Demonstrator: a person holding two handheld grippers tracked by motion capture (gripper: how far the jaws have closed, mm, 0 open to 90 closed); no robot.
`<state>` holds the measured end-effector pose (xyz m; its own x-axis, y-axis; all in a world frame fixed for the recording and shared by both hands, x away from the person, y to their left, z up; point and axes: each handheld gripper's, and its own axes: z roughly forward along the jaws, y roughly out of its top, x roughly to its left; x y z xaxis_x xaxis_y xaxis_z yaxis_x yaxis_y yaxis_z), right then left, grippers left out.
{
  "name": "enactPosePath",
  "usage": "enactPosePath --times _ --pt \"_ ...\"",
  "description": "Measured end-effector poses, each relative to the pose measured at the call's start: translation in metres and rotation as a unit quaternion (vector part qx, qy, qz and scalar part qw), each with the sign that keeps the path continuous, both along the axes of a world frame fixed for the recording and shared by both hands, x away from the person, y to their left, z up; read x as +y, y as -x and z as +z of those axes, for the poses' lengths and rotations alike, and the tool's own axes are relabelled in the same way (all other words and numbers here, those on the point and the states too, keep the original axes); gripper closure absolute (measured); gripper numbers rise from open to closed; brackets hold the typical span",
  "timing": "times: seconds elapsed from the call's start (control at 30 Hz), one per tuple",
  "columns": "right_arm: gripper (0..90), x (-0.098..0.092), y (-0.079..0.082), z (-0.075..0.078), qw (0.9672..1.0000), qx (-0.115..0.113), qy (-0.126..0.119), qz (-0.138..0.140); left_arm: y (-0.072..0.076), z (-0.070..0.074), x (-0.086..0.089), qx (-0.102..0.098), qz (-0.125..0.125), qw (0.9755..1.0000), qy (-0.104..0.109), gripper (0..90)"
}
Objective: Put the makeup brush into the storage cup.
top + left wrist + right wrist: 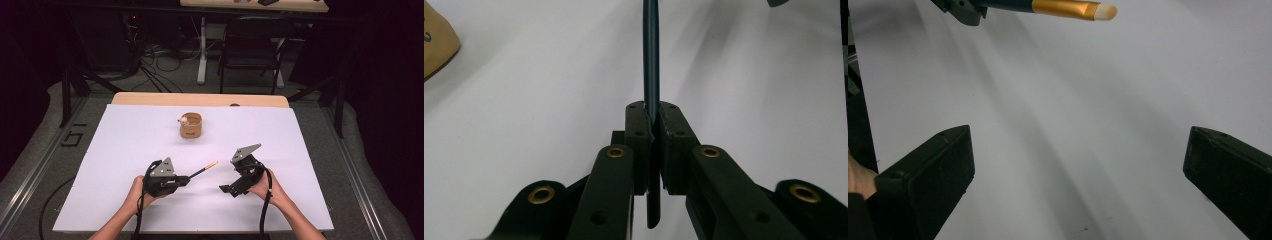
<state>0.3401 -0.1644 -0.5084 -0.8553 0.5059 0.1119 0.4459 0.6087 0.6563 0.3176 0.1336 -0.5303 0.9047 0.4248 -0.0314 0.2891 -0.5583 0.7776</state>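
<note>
Two grippers: left gripper (186,178) clamped on brush (204,170); right gripper (227,189) agape. Keep brush level toward cup (191,125).

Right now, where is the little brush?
The brush is clamped in the left tongs, low in the high view, its tip pointing toward the right tongs.

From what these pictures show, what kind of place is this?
Probably a lab or studio set up for recording handling work. A white-covered table stands in a dark room, with loose cables on the floor behind it and a folding chair at another desk.
</note>
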Motion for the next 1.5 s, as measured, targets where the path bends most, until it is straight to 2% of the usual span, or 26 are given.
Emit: enactPosePath --times 0.17,0.27,0.33,0.37,0.4,0.53,0.73,0.77,0.8,0.9,0.97,1.0,1.03,1.07,1.3,1.33,1.37,1.4,1.5 --pt "0.0 0.002 0.001 -0.002 1.0000 0.003 -0.003 0.000 0.001 -0.001 0.000 0.001 0.008 1.0000 0.002 84.7" --pt "0.0 0.004 0.001 -0.004 0.9998 0.001 -0.020 -0.007 0.002 -0.002 -0.001 0.002 0.022 0.9997 0.008 84.7" --pt "0.0 0.003 0.001 -0.003 0.9998 0.005 -0.019 -0.005 0.002 -0.003 -0.002 0.003 0.026 0.9996 0.010 84.7" --pt "0.0 0.004 0.001 -0.005 0.9993 0.002 -0.036 -0.009 0.003 -0.003 -0.003 0.002 0.030 0.9995 0.011 84.7" --pt "0.0 0.004 0.001 -0.006 0.9991 0.004 -0.041 -0.010 0.003 -0.003 -0.003 0.003 0.031 0.9994 0.013 84.7" --pt "0.0 0.005 0.001 -0.005 0.9991 0.012 -0.038 -0.010 0.003 -0.004 -0.004 0.004 0.039 0.9990 0.020 84.7" --pt "0.0 0.007 0.000 -0.006 0.9985 0.017 -0.051 -0.008 0.004 -0.004 -0.006 0.004 0.048 0.9985 0.028 84.7" --pt "0.0 0.008 0.000 -0.007 0.9978 0.012 -0.064 -0.013 0.004 -0.004 -0.006 0.003 0.050 0.9983 0.029 84.7" --pt "0.0 0.009 0.001 -0.005 0.9976 0.018 -0.066 -0.011 0.004 -0.005 -0.006 0.003 0.055 0.9980 0.033 84.7" --pt "0.0 0.011 0.001 -0.005 0.9970 0.015 -0.075 -0.011 0.005 -0.005 -0.007 0.004 0.059 0.9976 0.035 84.7" --pt "4.1 0.012 0.001 -0.005 0.9964 0.010 -0.083 -0.018 0.005 -0.005 -0.008 0.003 0.061 0.9974 0.037 84.7" --pt "9.1 0.012 0.001 -0.004 0.9968 0.013 -0.075 -0.022 0.005 -0.006 -0.009 0.003 0.063 0.9973 0.037 84.7" --pt "12.2 0.013 0.000 -0.004 0.9962 0.012 -0.082 -0.027 0.005 -0.006 -0.010 0.003 0.065 0.9971 0.039 84.7" --pt "13.1 0.014 0.000 -0.005 0.9952 0.007 -0.092 -0.031 0.005 -0.006 -0.010 0.003 0.065 0.9971 0.039 84.7" --pt "20.5 0.017 -0.001 -0.004 0.9929 0.002 -0.112 -0.042 0.005 -0.007 -0.013 0.003 0.070 0.9966 0.044 84.7" --pt "24.2 0.019 -0.003 -0.004 0.9904 -0.002 -0.129 -0.050 0.005 -0.007 -0.014 0.002 0.071 0.9965 0.044 84.7" --pt "24.2 0.019 -0.003 -0.004 0.9904 -0.002 -0.129 -0.050 0.005 -0.007 -0.014 0.002 0.071 0.9965 0.044 84.6" --pt "30.2 0.020 -0.005 -0.002 0.9889 0.000 -0.138 -0.055 0.005 -0.007 -0.015 0.002 0.072 0.9965 0.042 84.6" --pt "35.1 0.021 -0.007 -0.002 0.9873 -0.004 -0.145 -0.065 0.005 -0.008 -0.017 0.003 0.072 0.9965 0.044 84.6"
